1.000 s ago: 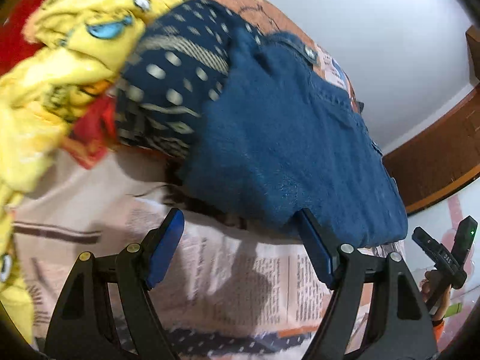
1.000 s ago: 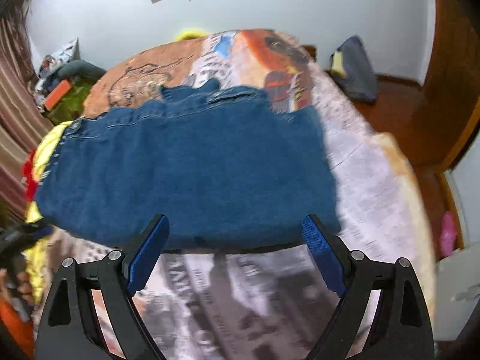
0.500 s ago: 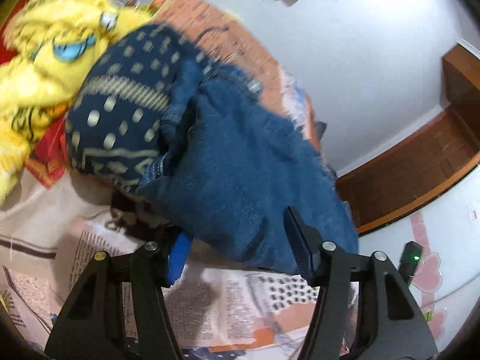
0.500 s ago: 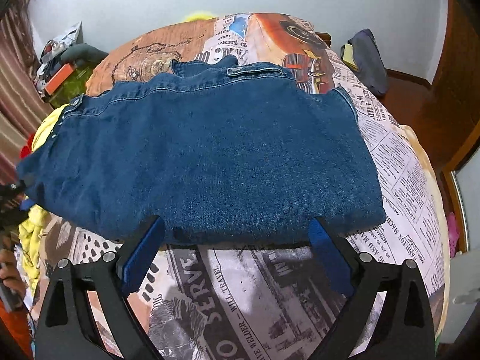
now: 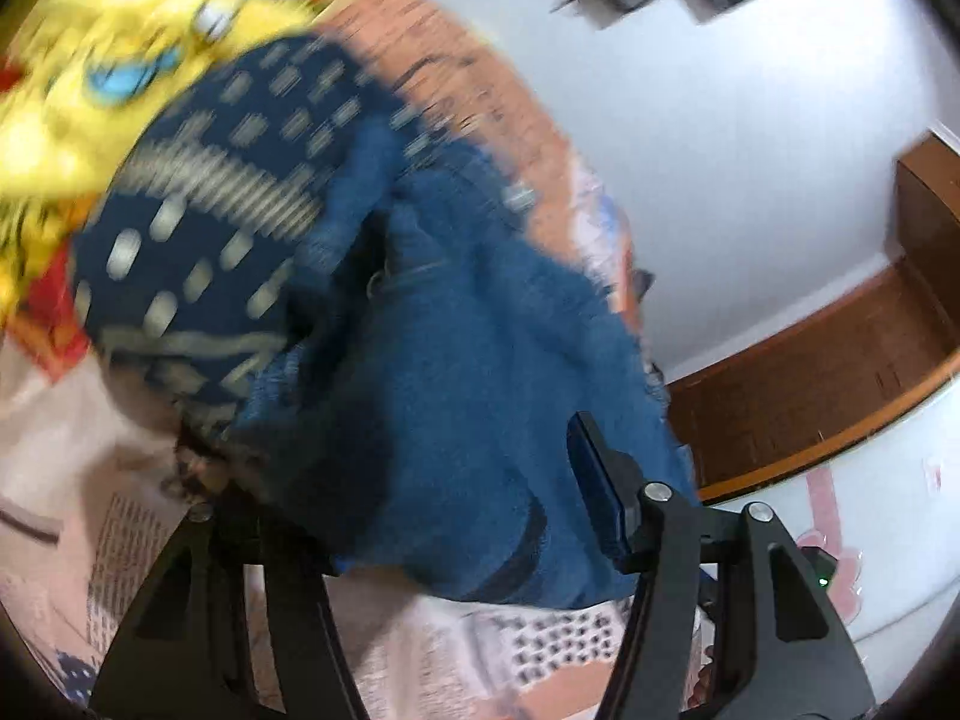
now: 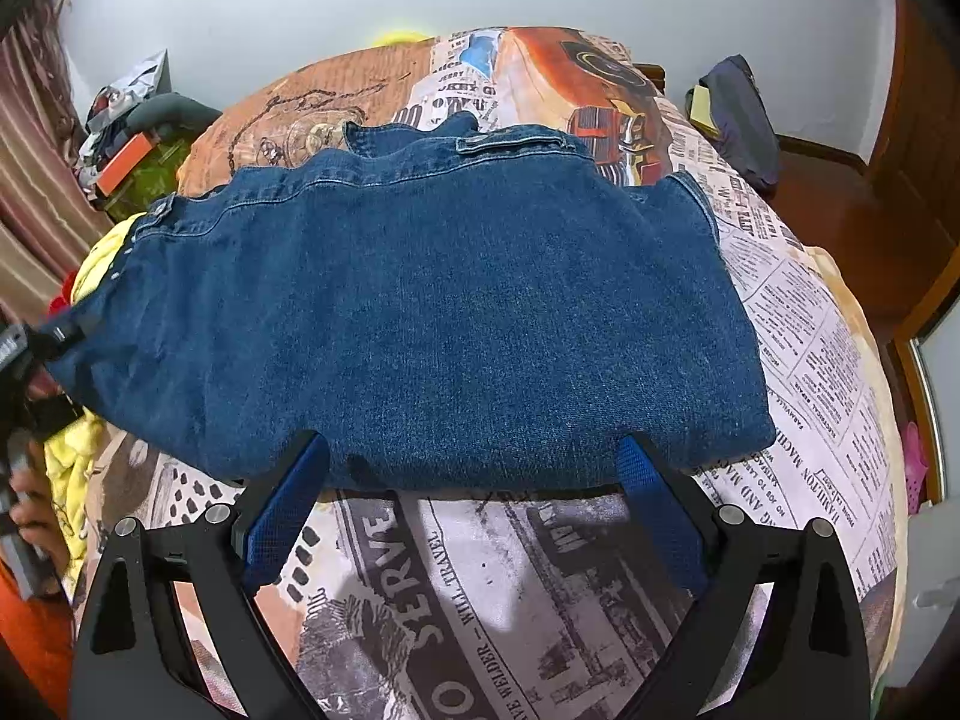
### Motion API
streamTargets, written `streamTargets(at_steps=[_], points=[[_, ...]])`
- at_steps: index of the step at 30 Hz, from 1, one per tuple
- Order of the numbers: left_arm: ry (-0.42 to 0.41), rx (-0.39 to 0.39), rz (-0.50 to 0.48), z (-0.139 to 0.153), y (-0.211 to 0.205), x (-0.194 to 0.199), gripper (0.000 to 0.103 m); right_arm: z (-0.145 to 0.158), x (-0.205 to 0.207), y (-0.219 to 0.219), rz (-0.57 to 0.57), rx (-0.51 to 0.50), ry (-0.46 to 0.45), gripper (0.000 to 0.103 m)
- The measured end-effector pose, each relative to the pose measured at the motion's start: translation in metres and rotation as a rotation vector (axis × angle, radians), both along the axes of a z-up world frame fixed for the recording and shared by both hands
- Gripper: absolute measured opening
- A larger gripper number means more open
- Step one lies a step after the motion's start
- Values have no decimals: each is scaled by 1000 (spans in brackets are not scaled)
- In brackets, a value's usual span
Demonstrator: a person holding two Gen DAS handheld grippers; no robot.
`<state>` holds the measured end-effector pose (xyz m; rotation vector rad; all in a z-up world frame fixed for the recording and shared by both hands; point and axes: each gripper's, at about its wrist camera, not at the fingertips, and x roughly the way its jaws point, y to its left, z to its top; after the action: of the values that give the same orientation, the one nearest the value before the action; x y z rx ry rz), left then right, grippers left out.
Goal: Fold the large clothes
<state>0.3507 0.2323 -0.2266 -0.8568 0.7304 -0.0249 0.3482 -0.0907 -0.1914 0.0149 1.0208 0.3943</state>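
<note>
Looking along our right gripper (image 6: 474,498), we found the folded denim garment (image 6: 420,312) spread across the newspaper-print bedspread (image 6: 798,324), its near edge lying just past the two blue pads (image 6: 285,504). Those fingers stood wide apart, one at each side of the near hem, with only printed sheet between them and no cloth pressed by either pad. The garment's collar and buttoned edge lay at the far side, toward the orange part of the spread.

At the left end of the denim (image 5: 456,360) our left gripper (image 5: 432,516) had a fold of it between its fingers. Its jaws had just been closing on that end, and in the blurred left wrist view the cloth draped over and hid the left finger, while the right pad (image 5: 597,504) lay against the fabric's side. We could not tell for certain whether both pads pressed the denim, though a bunched fold sat squarely in the gap and hung lifted off the sheet. In the right wrist view, the same gripper (image 6: 42,342) showed at the garment's left corner, touching it.

Behind the held end lay a dark blue patterned cloth (image 5: 204,228) and, beyond it, a yellow printed garment (image 5: 102,72), both just beside the denim.
</note>
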Motion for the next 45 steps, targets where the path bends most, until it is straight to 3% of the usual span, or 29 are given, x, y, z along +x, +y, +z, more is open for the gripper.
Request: streamTargets(at_steps=[3, 6, 12, 15, 20, 28, 31, 37, 45], points=[[-39, 95, -14, 23, -15, 5, 54, 0, 0, 2, 1, -7, -2, 97], [14, 140, 7, 13, -20, 17, 55, 0, -1, 2, 0, -13, -5, 97], [141, 82, 54, -32, 5, 35, 55, 0, -1, 2, -5, -12, -6, 97], [164, 89, 53, -37, 7, 35, 41, 2, -1, 2, -6, -7, 0, 97], [138, 258, 15, 1, -7, 48, 28, 5, -4, 0, -7, 1, 4, 96], [-80, 352, -34, 103, -17, 37, 23, 33, -1, 11, 18, 24, -55, 96], [-130, 408, -41, 126, -22, 39, 23, 44, 5, 32, 63, 26, -90, 96], [-80, 504, -59, 115, -31, 41, 23, 41, 19, 102, 195, 15, -108, 96], [-32, 464, -27, 93, -22, 31, 23, -9, 41, 158, 297, -66, 3, 96]])
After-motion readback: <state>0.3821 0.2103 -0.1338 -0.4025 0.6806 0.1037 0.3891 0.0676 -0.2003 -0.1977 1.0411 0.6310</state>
